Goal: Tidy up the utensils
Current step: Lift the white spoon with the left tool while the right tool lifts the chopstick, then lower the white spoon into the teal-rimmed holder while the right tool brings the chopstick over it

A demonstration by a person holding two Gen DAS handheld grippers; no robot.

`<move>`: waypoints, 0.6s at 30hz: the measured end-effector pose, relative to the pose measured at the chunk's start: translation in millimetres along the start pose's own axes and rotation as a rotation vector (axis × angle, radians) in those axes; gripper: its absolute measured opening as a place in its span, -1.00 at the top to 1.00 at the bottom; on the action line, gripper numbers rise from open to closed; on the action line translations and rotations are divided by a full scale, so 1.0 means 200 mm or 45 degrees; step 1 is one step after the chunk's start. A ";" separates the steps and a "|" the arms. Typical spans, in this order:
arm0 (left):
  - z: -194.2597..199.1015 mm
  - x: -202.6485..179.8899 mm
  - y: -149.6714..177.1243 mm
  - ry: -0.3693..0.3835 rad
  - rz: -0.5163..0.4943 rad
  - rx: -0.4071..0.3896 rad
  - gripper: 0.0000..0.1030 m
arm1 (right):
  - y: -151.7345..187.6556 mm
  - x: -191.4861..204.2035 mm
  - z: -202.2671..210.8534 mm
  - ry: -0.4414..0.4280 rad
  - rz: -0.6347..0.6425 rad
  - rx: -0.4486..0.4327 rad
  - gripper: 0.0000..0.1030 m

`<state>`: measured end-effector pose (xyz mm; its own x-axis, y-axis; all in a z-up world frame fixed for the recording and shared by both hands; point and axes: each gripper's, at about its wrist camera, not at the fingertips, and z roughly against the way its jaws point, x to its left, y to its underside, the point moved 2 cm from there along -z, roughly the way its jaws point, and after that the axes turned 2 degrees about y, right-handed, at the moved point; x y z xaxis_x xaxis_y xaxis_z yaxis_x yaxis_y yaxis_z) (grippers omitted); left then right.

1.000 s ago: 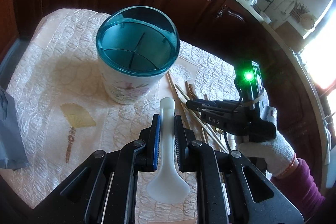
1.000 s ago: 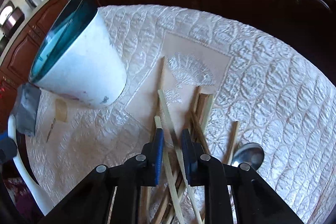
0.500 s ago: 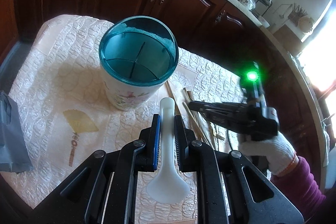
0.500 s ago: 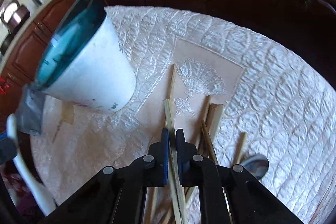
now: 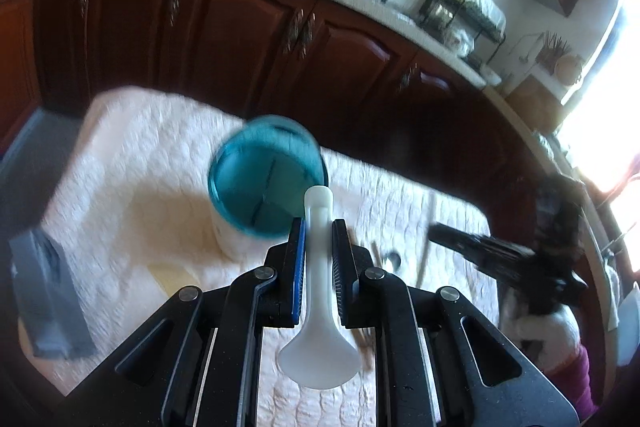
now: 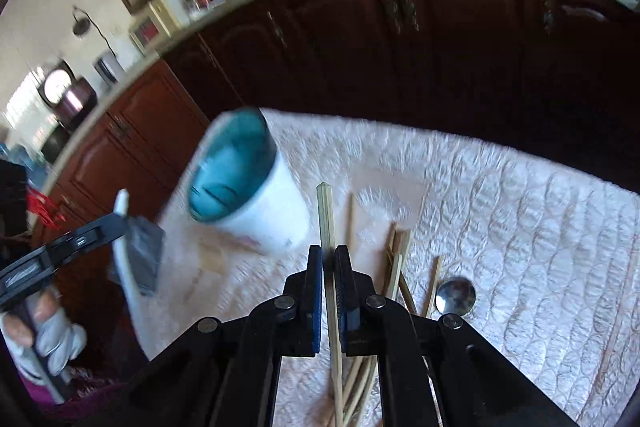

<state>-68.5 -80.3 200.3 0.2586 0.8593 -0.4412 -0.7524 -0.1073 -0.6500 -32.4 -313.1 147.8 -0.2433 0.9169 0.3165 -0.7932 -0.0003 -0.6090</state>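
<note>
My left gripper is shut on a white plastic spoon, handle pointing forward, bowl toward the camera. Just beyond its tip stands the white utensil holder with the teal rim, divided inside. My right gripper is shut on one pale wooden chopstick, lifted above the table, its tip pointing past the holder. Several more chopsticks and a metal spoon lie on the cloth below. The right gripper appears blurred in the left wrist view; the left gripper shows at the left of the right wrist view.
The table wears a white quilted cloth. A grey folded cloth lies at its left edge. Dark wooden cabinets and a cluttered counter run behind. White-gloved hands hold the grippers.
The right gripper closed on a chopstick and lifted it off the pile. Both grippers rose well above the table; the left one kept its spoon and the holder now looks smaller.
</note>
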 end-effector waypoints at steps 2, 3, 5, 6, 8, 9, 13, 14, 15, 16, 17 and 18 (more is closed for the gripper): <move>0.03 -0.01 -0.08 -0.011 -0.009 -0.051 0.78 | -0.04 0.03 0.08 -0.034 -0.002 -0.051 0.90; 0.05 -0.02 -0.12 -0.018 -0.019 -0.078 0.78 | -0.05 0.04 0.12 -0.046 0.001 -0.076 0.90; 0.06 -0.03 -0.19 -0.042 -0.037 -0.124 0.78 | -0.12 0.09 0.20 -0.078 0.017 -0.142 0.91; 0.05 -0.02 -0.22 -0.054 -0.040 -0.141 0.78 | -0.14 0.12 0.24 -0.084 0.025 -0.169 0.91; 0.04 -0.01 -0.29 -0.084 -0.046 -0.179 0.78 | -0.23 0.18 0.32 -0.104 0.048 -0.238 0.93; 0.04 0.00 -0.32 -0.108 -0.051 -0.198 0.78 | -0.27 0.20 0.34 -0.113 0.055 -0.266 0.94; -0.02 0.07 -0.44 -0.165 -0.041 -0.226 0.78 | -0.40 0.30 0.40 -0.128 0.109 -0.323 0.95; -0.04 0.09 -0.45 -0.180 -0.042 -0.232 0.78 | -0.43 0.32 0.41 -0.123 0.131 -0.332 0.96; -0.06 0.11 -0.47 -0.195 -0.040 -0.232 0.78 | -0.45 0.33 0.41 -0.117 0.142 -0.336 0.96; -0.08 0.12 -0.48 -0.200 -0.031 -0.225 0.78 | -0.47 0.34 0.42 -0.113 0.149 -0.337 0.96; -0.10 0.14 -0.48 -0.195 -0.014 -0.214 0.78 | -0.49 0.34 0.40 -0.109 0.153 -0.329 0.96; -0.12 0.16 -0.48 -0.191 -0.002 -0.205 0.78 | -0.50 0.34 0.38 -0.103 0.152 -0.324 0.96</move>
<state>26.3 -54.6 234.4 0.1580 0.9230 -0.3509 -0.6422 -0.1739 -0.7465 -12.1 -280.3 284.8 -0.3784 0.8814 0.2827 -0.5934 0.0033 -0.8049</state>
